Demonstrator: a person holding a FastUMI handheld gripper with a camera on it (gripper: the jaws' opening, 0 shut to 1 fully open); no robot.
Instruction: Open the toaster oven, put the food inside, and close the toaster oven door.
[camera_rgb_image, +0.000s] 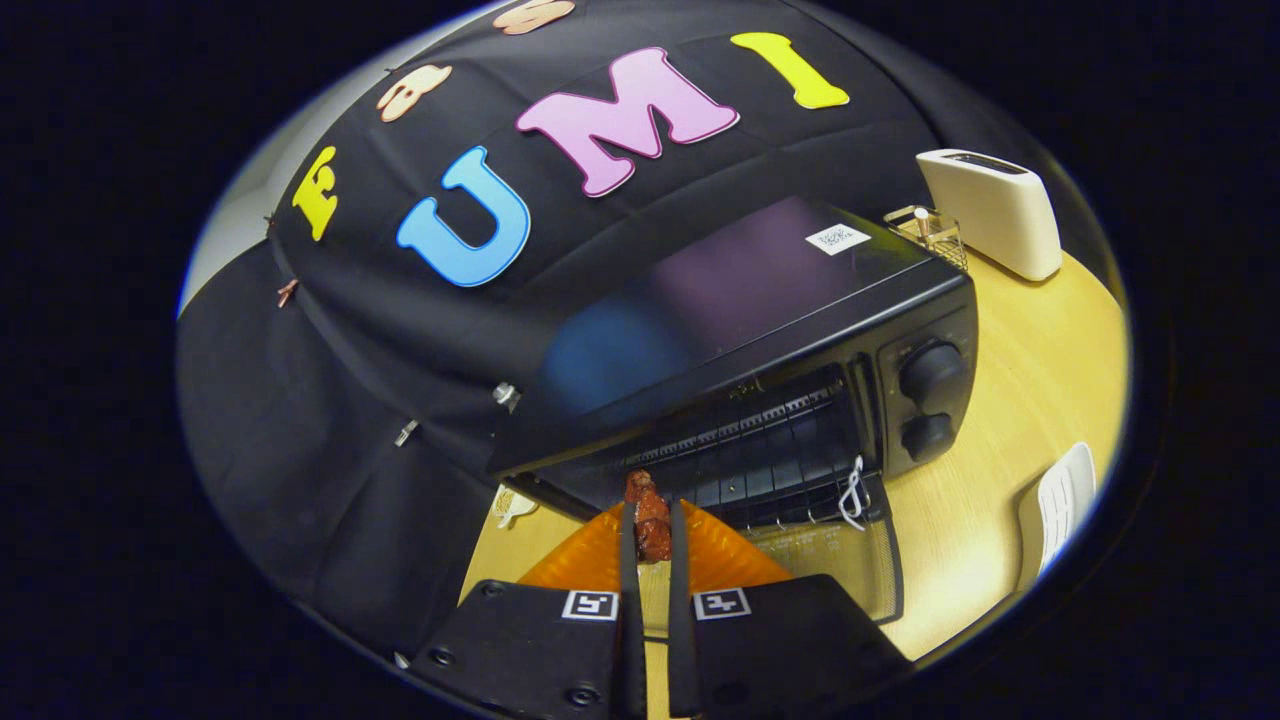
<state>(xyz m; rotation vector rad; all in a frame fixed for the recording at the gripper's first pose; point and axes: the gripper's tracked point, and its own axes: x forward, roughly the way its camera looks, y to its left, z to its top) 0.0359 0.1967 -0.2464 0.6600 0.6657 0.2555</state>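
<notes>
Brown food (651, 520) pinched between fingers (628, 560), oven (760, 340) open.

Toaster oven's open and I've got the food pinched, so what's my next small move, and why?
Probably ease the tongs forward to carry the food over the dropped door and onto the rack. The toaster oven is open, and the piece sits clamped just short of its mouth.

Two flat black plates are seen at the base of the gripper (651, 530), each marked with a square black-and-white tag. Round screws, perhaps recessed, are set along their lower edges.
</notes>
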